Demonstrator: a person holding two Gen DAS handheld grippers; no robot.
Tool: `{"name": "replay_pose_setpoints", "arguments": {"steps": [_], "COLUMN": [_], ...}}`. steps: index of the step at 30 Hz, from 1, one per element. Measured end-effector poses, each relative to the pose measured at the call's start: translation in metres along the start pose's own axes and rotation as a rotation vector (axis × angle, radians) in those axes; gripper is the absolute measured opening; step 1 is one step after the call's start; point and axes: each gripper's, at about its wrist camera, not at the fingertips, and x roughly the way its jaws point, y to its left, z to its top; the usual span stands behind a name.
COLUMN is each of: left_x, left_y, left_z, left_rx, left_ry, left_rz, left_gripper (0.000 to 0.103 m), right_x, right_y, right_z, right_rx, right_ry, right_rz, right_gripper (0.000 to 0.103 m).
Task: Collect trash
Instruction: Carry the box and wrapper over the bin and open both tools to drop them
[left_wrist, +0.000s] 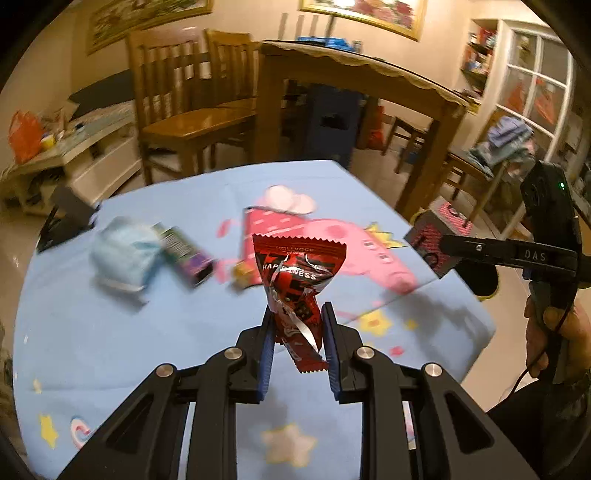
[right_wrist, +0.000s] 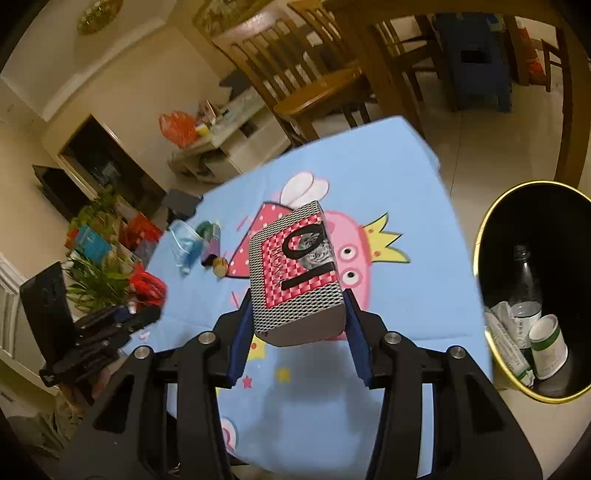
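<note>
On the left part of the tabletop, which has a light blue cover with a pink cartoon pig, a crumpled blue face mask lies beside a small green and purple box. The two are touching or almost touching. Just to the right of the box there is a small yellow thing, too blurred to name.

In the middle of the left wrist view, the left claw is narrow and holds a red snack wrapper by its lower half. The blue pads press on both sides of the wrapper, and its wide upper end stands up above the fingers, lifted clear of the tabletop.

More to the right in the same view, the right claw comes in from the side, held by a person's hand. It carries a red and black patterned box near the right edge of the tabletop.

The right wrist view shows this box more clearly. The right claw is about half wide and its blue pads grip the box on both sides. The box is tilted and is above the tabletop, over the pig picture.

At the far right, on the floor beside the tabletop, stands a black trash bin with a yellow rim. Inside it lie a clear plastic bottle, a white cup and some crumpled wrapping.
</note>
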Motion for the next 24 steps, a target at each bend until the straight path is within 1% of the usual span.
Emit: {"name": "replay_pose_setpoints", "arguments": {"steps": [3, 5, 6, 7, 8, 10, 12, 14, 17, 20, 21, 23, 24], "left_x": [0.008, 0.016, 0.021, 0.024, 0.03, 0.036, 0.042, 0.047, 0.055, 0.066, 0.07, 0.077, 0.081], "left_y": [-0.029, -0.049, -0.061, -0.069, -0.084, -0.105, -0.124, -0.143, -0.17, -0.191, -0.198, -0.207, -0.213], "left_z": [0.01, 0.018, 0.022, 0.024, 0.028, 0.032, 0.036, 0.038, 0.041, 0.043, 0.043, 0.043, 0.043], "left_rx": [0.058, 0.095, 0.114, 0.124, 0.143, 0.175, 0.21, 0.246, 0.305, 0.339, 0.347, 0.366, 0.373], "left_ry": [-0.003, -0.003, -0.002, -0.001, 0.0, -0.001, -0.001, -0.004, -0.012, -0.009, -0.007, -0.006, -0.001], "left_rz": [0.001, 0.007, 0.009, 0.007, -0.002, -0.009, -0.014, -0.016, -0.005, -0.005, -0.004, -0.001, -0.002], "left_gripper": [0.023, 0.023, 0.023, 0.023, 0.023, 0.023, 0.023, 0.023, 0.023, 0.023, 0.023, 0.023, 0.023], "right_x": [-0.015, -0.029, -0.034, -0.043, -0.049, -0.057, -0.071, -0.08, -0.09, -0.093, -0.094, -0.094, -0.09], "right_y": [-0.015, -0.034, -0.044, -0.055, -0.066, -0.086, -0.105, -0.116, -0.129, -0.14, -0.142, -0.15, -0.155], "right_z": [-0.003, 0.0, 0.002, 0.003, 0.004, 0.001, -0.002, -0.004, -0.006, -0.001, 0.0, 0.001, 0.001], "right_rx": [0.034, 0.069, 0.078, 0.088, 0.104, 0.148, 0.197, 0.214, 0.24, 0.252, 0.254, 0.263, 0.272], "right_ry": [-0.028, -0.061, -0.077, -0.097, -0.112, -0.133, -0.182, -0.219, -0.253, -0.271, -0.272, -0.264, -0.242], "right_rz": [-0.033, -0.075, -0.111, -0.173, -0.237, -0.292, -0.292, -0.315, -0.338, -0.363, -0.371, -0.401, -0.419], "right_gripper": [0.045, 0.045, 0.045, 0.045, 0.045, 0.045, 0.045, 0.045, 0.045, 0.046, 0.048, 0.057, 0.068]}}
